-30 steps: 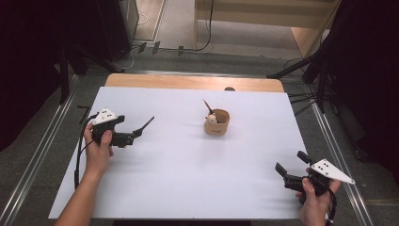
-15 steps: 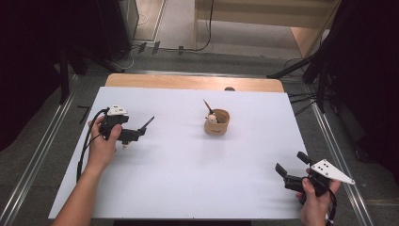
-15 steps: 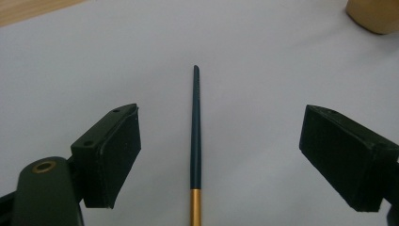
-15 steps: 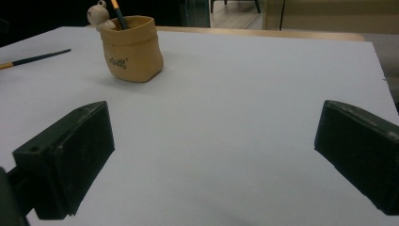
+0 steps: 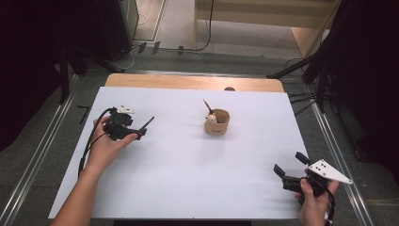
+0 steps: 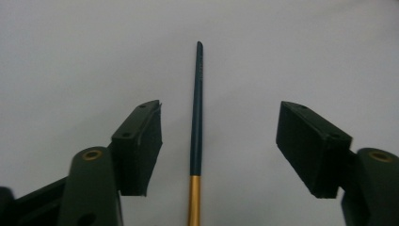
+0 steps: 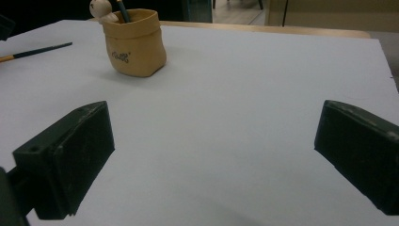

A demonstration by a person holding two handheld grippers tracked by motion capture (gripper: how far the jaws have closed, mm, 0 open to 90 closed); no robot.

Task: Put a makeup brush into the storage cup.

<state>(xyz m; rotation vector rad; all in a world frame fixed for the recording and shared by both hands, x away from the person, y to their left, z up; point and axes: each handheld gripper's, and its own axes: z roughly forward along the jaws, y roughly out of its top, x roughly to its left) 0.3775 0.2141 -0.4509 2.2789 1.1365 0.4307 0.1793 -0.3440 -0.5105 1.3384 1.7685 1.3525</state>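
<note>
Flanking pencil [image 6: 196, 108]: parted left claw [image 6: 219, 146]

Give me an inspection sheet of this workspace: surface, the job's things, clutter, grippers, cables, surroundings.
Surface: white table top, with a wooden strip along its far edge.
Job's things: tan pot near the middle, holding a dark stick and a small pale round-headed piece; slim dark pencil with a gold section lying between the left gripper's jaws, not clamped.
Clutter: nothing seen.
Grippers: left gripper open over the pencil; right gripper open and empty at the near right corner.
Cables: black cable looping from the left gripper; more cables on the floor beyond the table.
Surroundings: grey floor, dark stands, metal rails either side.
</note>
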